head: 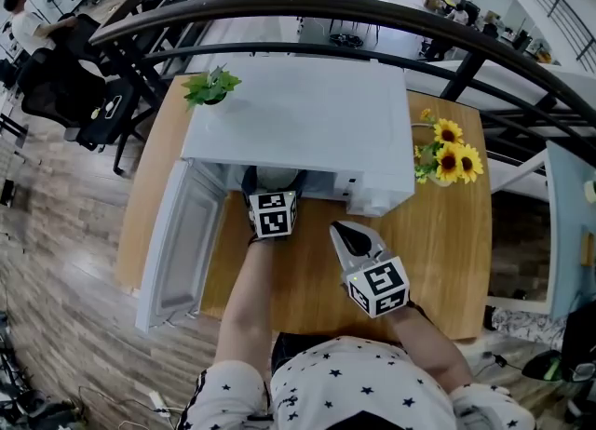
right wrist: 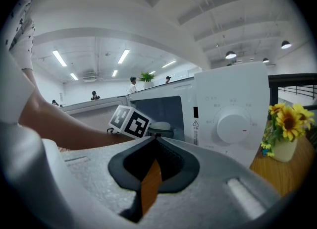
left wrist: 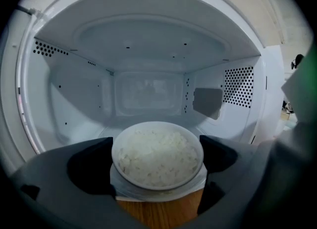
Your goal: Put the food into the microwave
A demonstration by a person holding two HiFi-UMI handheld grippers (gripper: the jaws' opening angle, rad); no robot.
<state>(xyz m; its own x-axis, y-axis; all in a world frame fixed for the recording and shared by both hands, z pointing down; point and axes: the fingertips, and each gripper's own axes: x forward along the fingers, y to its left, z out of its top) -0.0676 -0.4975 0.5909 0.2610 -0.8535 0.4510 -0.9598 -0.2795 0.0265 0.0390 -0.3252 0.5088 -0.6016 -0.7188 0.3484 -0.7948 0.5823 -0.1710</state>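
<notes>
A white bowl of rice (left wrist: pixel 157 157) sits between the dark jaws of my left gripper (left wrist: pixel 157 169), which is shut on its sides. The bowl is at the mouth of the open white microwave (left wrist: pixel 148 54), over the front lip of the cavity. In the head view the left gripper (head: pixel 275 191) reaches into the microwave (head: pixel 307 112) opening, and only the rim of the bowl (head: pixel 277 177) shows. My right gripper (head: pixel 342 231) hangs over the table in front of the control panel. It is shut and holds nothing, as the right gripper (right wrist: pixel 152 140) view shows.
The microwave door (head: pixel 175 237) swings out to the left, over the table edge. A vase of sunflowers (head: pixel 447 160) stands right of the microwave, a small green plant (head: pixel 210 86) behind its left corner. The wooden table (head: pixel 438 251) ends just before my body.
</notes>
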